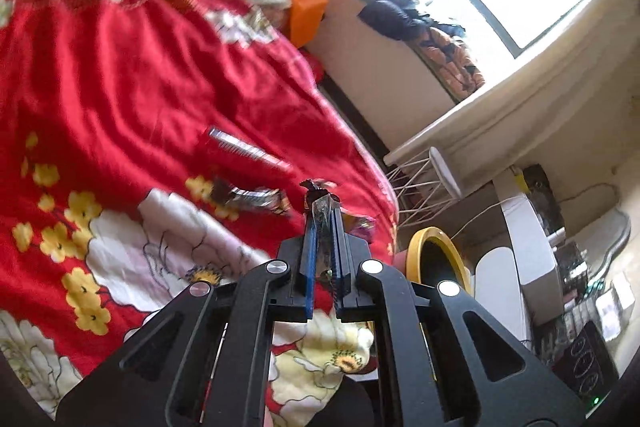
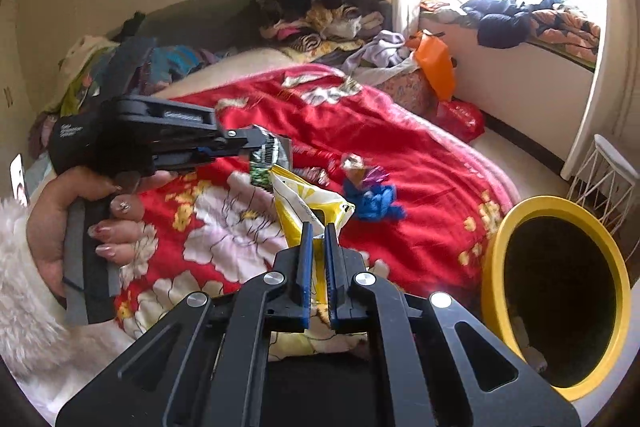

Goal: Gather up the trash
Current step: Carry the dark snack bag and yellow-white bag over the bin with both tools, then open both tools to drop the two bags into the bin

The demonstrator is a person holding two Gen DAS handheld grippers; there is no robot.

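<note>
Closest in the right wrist view, the right gripper (image 2: 319, 231) is clamped on a yellow and white wrapper (image 2: 306, 205), which sticks up and forward from between its blue pads. Just right of it stands a yellow bin (image 2: 490, 259) with a dark inside, on the floor beside the bed. At the left, a hand (image 2: 80, 215) with painted nails holds the left gripper (image 2: 260, 143), pinched shut on a green and silver wrapper (image 2: 269, 159) that hangs from its tip above the red flowered blanket (image 2: 400, 147). In the left wrist view that wrapper shows as a dark crumpled strip between the closed pads. Farther out on the blanket lie a blue crumpled scrap (image 2: 376, 201) and small shiny wrappers (image 2: 360, 167), apart from both grippers. Beyond, an orange bag (image 2: 434, 65) sits by the window ledge.
</note>
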